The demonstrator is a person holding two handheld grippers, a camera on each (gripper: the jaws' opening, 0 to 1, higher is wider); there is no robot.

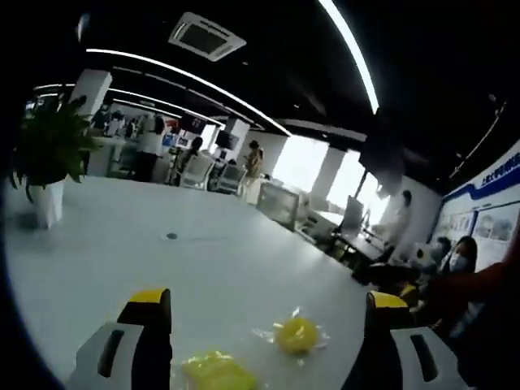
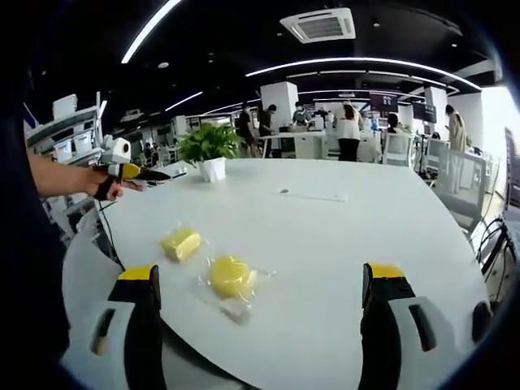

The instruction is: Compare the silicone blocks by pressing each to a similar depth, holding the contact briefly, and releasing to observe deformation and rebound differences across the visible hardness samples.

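Right gripper view has the right gripper [image 2: 260,325] gaping wide and empty above the white table [image 2: 341,236], seemingly lined up for pressing, with the round yellow block [image 2: 231,275] and oblong yellow block [image 2: 180,243] bagged, side by side ahead, while the left gripper [image 1: 264,345] hangs equally open, holding nothing.

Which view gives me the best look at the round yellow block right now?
The right gripper view: the round block lies whole in its clear wrap between the open jaws, beside the squarish block. The left gripper view shows the round block smaller and blurrier near the bottom, with the squarish block cut by the edge.
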